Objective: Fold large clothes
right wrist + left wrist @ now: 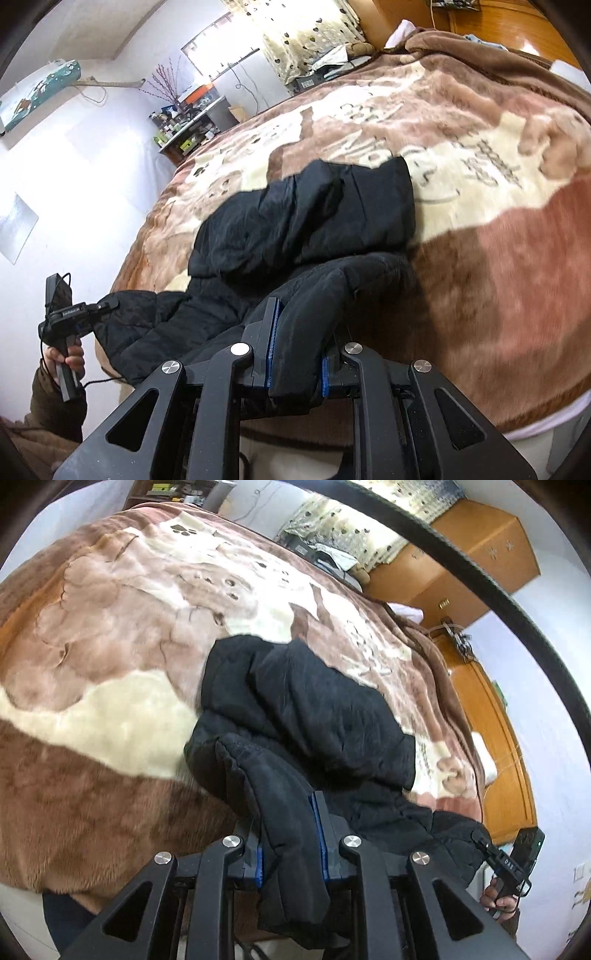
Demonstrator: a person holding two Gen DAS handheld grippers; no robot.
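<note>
A black padded jacket [317, 709] lies partly folded on a brown, pink and cream plush blanket [110, 635] covering the bed. My left gripper [288, 827] is shut on a bunched edge of the jacket near the bed's front edge, the cloth hanging between its blue pads. My right gripper [295, 343] is shut on another part of the jacket [306, 214] the same way. Each gripper shows in the other's view, the right one [484, 843] and the left one [110, 305], both pinching the jacket's near edge.
An orange wooden wardrobe and headboard [506, 738] stand beyond the bed. A cluttered desk [188, 125] and patterned curtains [306, 37] are at the far wall. White pillows [484, 753] lie at the head of the bed.
</note>
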